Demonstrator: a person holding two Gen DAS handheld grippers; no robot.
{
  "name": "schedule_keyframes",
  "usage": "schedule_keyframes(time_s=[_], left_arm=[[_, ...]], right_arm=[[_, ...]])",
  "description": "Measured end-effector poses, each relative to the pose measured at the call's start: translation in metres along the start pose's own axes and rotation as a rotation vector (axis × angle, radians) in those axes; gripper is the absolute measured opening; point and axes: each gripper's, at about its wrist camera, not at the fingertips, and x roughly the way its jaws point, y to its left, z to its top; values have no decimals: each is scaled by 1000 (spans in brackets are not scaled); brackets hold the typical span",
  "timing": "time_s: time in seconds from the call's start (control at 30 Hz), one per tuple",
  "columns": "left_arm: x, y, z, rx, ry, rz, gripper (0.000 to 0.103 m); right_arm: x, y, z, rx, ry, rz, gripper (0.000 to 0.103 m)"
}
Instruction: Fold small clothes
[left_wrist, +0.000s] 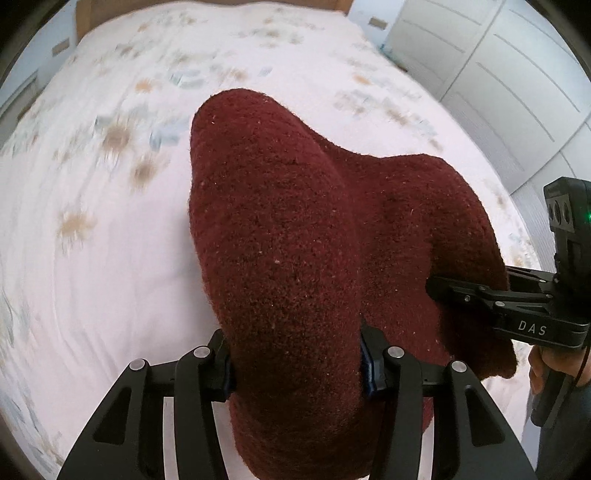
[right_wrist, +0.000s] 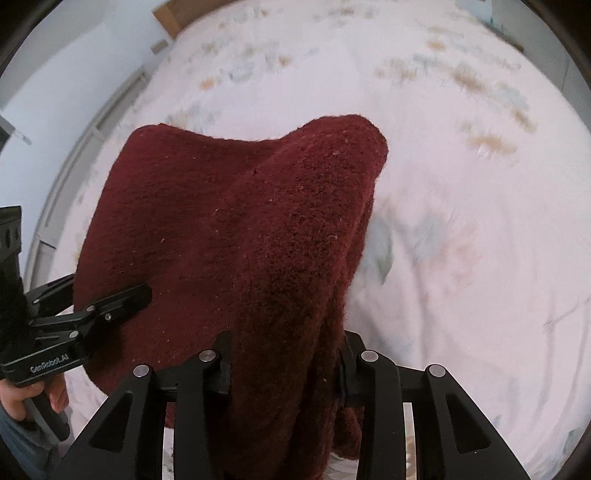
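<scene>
From close above, the dark red knit garment (left_wrist: 295, 240) and the floral bedspread (left_wrist: 110, 221) are looked down on along the fingers by each wrist camera, both being shared by the two views.

A bed (left_wrist: 110, 258) spread with a white floral cover fills most of both views. At its far end stands a brown headboard (left_wrist: 88, 14). White panelled wardrobe doors (left_wrist: 517, 92) run along one side of the bed, a pale wall (right_wrist: 55, 74) along the other.
</scene>
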Motion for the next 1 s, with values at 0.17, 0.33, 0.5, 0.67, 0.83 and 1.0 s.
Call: schedule_keyframes(time_s=[0.17,0.33,0.5,0.67,0.83,1.0], left_arm=[[24,18,-25,-23,13,-12,56],[27,15,-29,-23,15,41,67],[15,25,-32,-80,32,39,76],[-9,29,-41,-81,-4,94,102],[-34,20,-62,-49,-36,137,102],[-31,12,-64,-36,-39,155,102]], right_arm=[[19,-9,-8,21,15,-3,42],[17,-4,-2,-4,10,-58,53],[0,11,5,-48,-32,-129,79],[-21,28,-5,-88,-76,-165,87],[-28,26,-32,-113,-114,-185,102],[-19,12,-40,-90,-125,-213,103]])
